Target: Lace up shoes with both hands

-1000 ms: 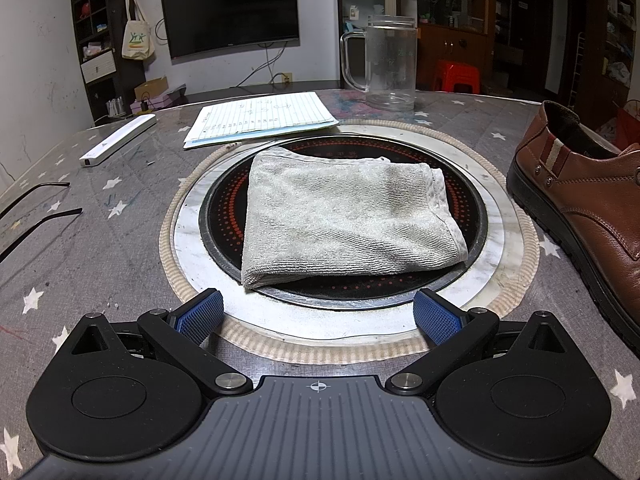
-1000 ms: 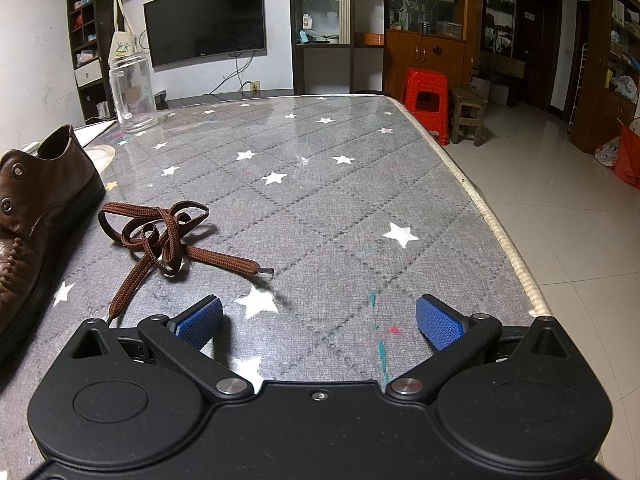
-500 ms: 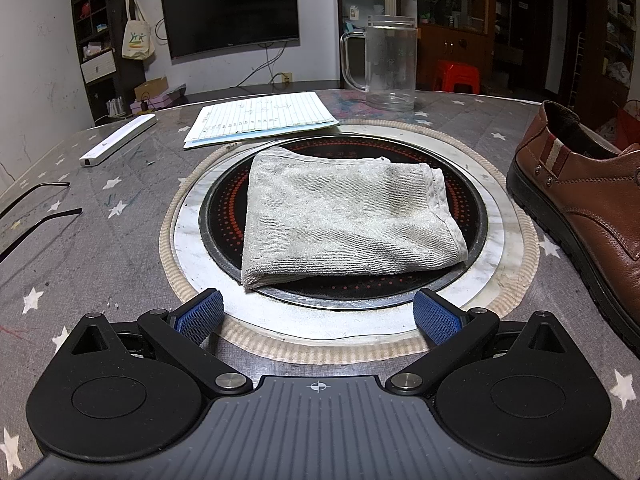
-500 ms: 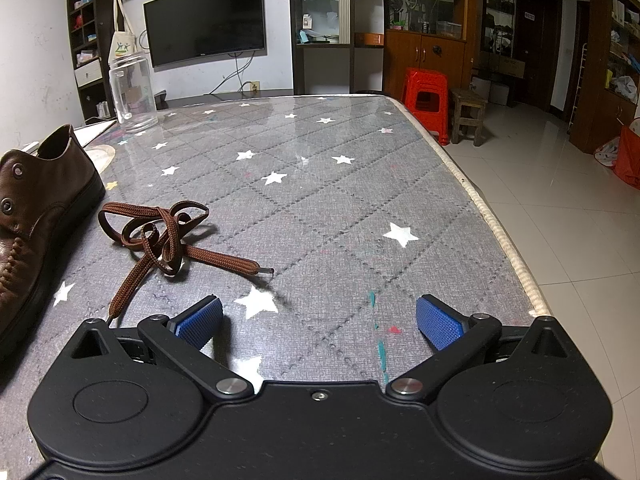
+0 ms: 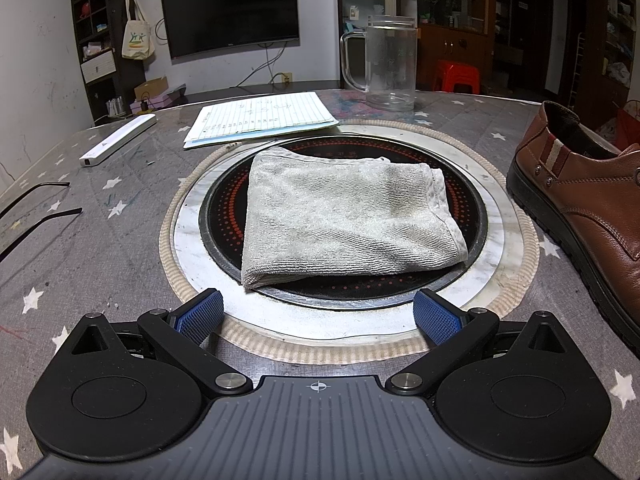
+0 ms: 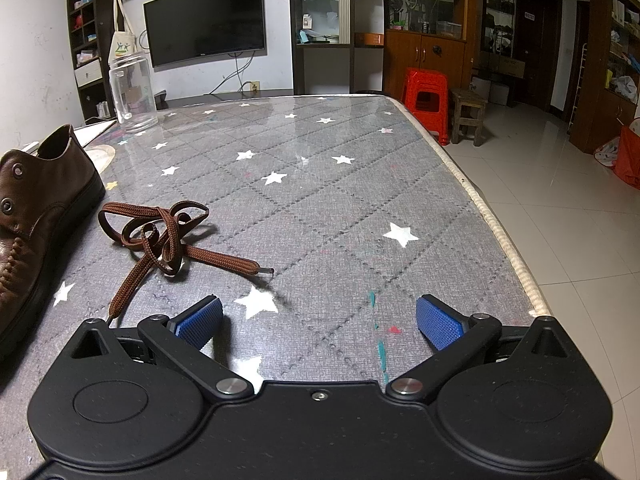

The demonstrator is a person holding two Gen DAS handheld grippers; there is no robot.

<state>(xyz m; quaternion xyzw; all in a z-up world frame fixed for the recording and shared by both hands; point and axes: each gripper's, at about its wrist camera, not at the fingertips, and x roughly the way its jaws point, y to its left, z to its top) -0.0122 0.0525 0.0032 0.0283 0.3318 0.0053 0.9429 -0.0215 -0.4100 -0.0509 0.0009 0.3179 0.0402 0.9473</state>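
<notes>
A brown leather shoe [image 5: 588, 200] stands at the right edge of the left wrist view, its eyelets bare; it also shows at the left edge of the right wrist view [image 6: 36, 208]. A loose brown shoelace [image 6: 164, 240] lies tangled on the table beside the shoe, ahead and left of my right gripper [image 6: 320, 322]. One lace tip lies near the right gripper's left finger [image 6: 198, 320]. My right gripper is open and empty. My left gripper [image 5: 318, 316] is open and empty, low over the table, to the left of the shoe.
A folded grey towel [image 5: 344, 216] lies on a round black hotplate [image 5: 460, 200] ahead of the left gripper. Lined paper [image 5: 260, 120], a glass mug [image 5: 390, 68] and a white bar [image 5: 118, 140] lie farther back. The table's right edge [image 6: 500, 232] drops to the floor.
</notes>
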